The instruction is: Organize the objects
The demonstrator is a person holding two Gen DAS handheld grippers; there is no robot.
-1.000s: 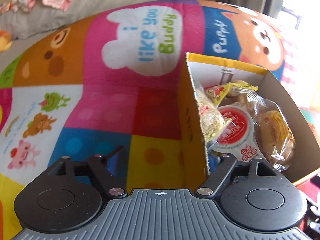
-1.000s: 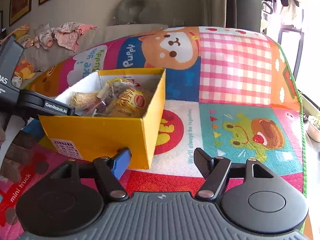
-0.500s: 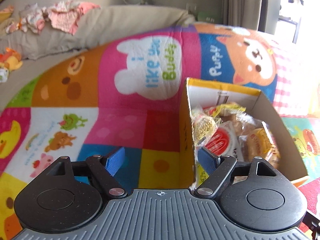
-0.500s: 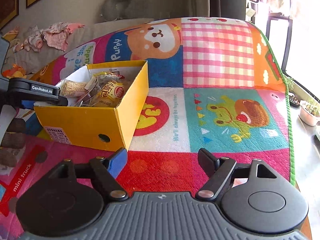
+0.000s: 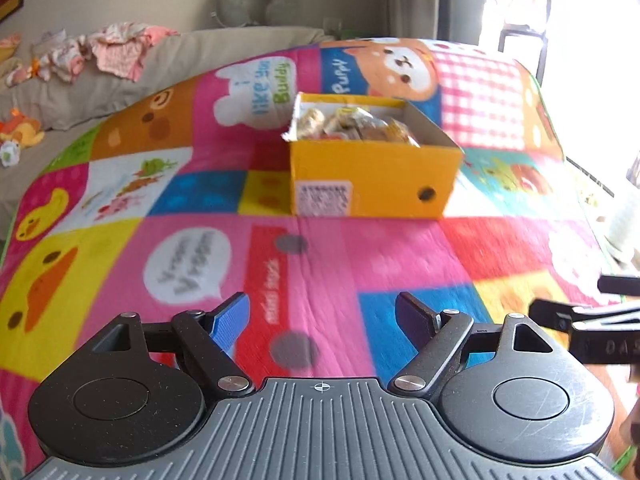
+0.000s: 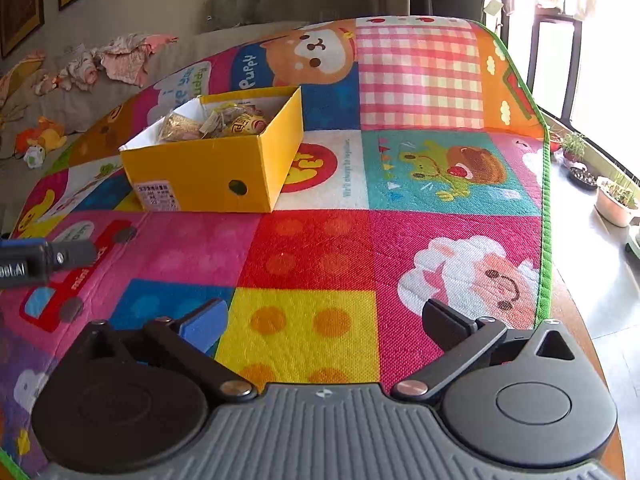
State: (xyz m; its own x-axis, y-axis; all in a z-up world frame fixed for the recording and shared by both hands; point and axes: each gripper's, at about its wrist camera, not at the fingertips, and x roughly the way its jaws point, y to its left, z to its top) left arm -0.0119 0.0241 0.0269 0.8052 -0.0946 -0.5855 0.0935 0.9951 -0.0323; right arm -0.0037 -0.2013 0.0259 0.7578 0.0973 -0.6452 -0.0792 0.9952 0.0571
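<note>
A yellow cardboard box (image 5: 372, 178) (image 6: 208, 176) stands on the colourful play mat (image 5: 200, 248) (image 6: 420, 184), filled with several wrapped snack packets (image 5: 356, 126) (image 6: 216, 122). My left gripper (image 5: 322, 314) is open and empty, well back from the box's near wall. My right gripper (image 6: 324, 320) is open and empty, back and to the right of the box. The right gripper's side shows at the right edge of the left wrist view (image 5: 592, 320); the left gripper's tip shows at the left edge of the right wrist view (image 6: 40, 260).
A beige sofa (image 5: 200, 52) with crumpled clothes (image 5: 116, 50) and a small plush toy (image 6: 40, 138) lies behind the mat. Potted plants (image 6: 612, 196) stand on the floor by the window at right. The mat's green edge (image 6: 544, 200) runs along the right.
Both grippers have pulled back from the box, which now looks smaller and farther. The left gripper's fingers no longer straddle the box's wall. Both stay open.
</note>
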